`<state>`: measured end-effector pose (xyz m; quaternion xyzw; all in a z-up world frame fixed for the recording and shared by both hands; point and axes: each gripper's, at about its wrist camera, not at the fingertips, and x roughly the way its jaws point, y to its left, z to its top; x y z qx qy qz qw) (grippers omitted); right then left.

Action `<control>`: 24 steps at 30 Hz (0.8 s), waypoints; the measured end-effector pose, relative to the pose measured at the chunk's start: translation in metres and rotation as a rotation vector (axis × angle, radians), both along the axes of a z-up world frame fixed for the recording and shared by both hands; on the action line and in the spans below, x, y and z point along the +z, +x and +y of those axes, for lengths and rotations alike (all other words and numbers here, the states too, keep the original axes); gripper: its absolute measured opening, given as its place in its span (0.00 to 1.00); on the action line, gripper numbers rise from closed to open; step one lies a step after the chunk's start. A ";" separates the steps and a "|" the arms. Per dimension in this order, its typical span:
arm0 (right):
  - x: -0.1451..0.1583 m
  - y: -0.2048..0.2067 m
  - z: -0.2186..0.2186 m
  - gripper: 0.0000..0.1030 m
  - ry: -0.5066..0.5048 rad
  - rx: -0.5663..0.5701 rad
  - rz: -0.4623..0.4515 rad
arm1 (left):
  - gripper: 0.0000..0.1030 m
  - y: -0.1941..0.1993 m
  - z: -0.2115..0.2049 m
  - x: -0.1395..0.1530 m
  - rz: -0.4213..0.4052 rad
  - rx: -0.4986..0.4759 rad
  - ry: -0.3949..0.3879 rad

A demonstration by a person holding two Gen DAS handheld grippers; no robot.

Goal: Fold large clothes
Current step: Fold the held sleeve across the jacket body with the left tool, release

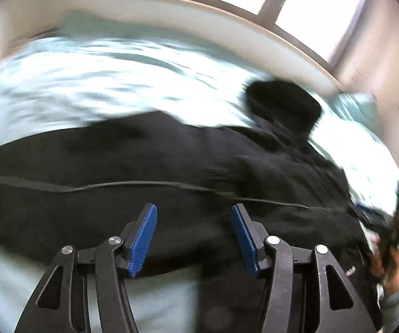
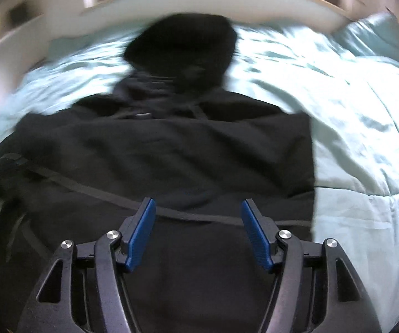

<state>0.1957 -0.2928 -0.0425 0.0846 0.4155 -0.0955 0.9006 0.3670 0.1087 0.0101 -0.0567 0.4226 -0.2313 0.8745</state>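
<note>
Two grippers hang over one black hooded garment (image 2: 171, 152), which lies spread across the pale green bedding (image 2: 360, 144) and fills the middle and lower part of both views, its hood (image 2: 182, 47) toward the top centre of the right wrist view, near the window wall. We see the left gripper (image 1: 193, 238) with its blue pads standing apart and nothing between them; the right gripper (image 2: 198, 233) likewise gapes about halfway, with only cloth lying beneath it and no fabric pinched. We judge that we are between folds: the sleeves seem already drawn in over the body, so the torso makes a rough rectangle, and neither tool has hold of anything. The next move, as we read it, calls for both pairs of jaws to come down on the near hem, one toward each corner, and carry it up toward the hood. Much is hard to make out. Both views are smeared by motion, the black cloth swallows its own creases, and a thin dark line (image 1: 171, 184) crossing the garment could be a seam, a drawstring or a cable; we cannot tell. At the lower right edge of the left view, a hand (image 1: 385, 260) on a dark device is cut off.
</note>
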 end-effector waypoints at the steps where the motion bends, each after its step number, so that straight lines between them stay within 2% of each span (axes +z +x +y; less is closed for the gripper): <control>1: 0.006 -0.005 0.019 0.66 -0.014 0.042 -0.004 | 0.56 0.002 0.026 0.002 -0.001 0.056 -0.003; 5: 0.010 -0.011 0.062 0.66 -0.039 0.146 -0.011 | 0.56 0.009 0.166 0.003 0.036 0.327 -0.095; 8: 0.006 -0.011 0.088 0.66 -0.047 0.189 -0.001 | 0.56 0.015 0.243 -0.008 0.063 0.463 -0.144; 10: 0.001 -0.006 0.104 0.66 -0.069 0.215 0.020 | 0.56 0.023 0.280 -0.022 0.103 0.519 -0.191; 15: -0.011 0.008 0.124 0.66 -0.079 0.236 0.059 | 0.56 0.044 0.305 -0.060 0.184 0.535 -0.339; 16: -0.013 0.011 0.125 0.66 -0.074 0.236 0.065 | 0.56 0.049 0.306 -0.066 0.197 0.541 -0.346; 19: -0.017 0.015 0.126 0.66 -0.052 0.237 0.082 | 0.56 0.059 0.299 -0.074 0.206 0.578 -0.304; 22: -0.022 0.016 0.130 0.66 -0.062 0.245 0.092 | 0.56 0.068 0.293 -0.083 0.217 0.569 -0.302; 24: -0.025 0.014 0.133 0.66 -0.064 0.253 0.099 | 0.54 0.072 0.295 -0.086 0.217 0.574 -0.271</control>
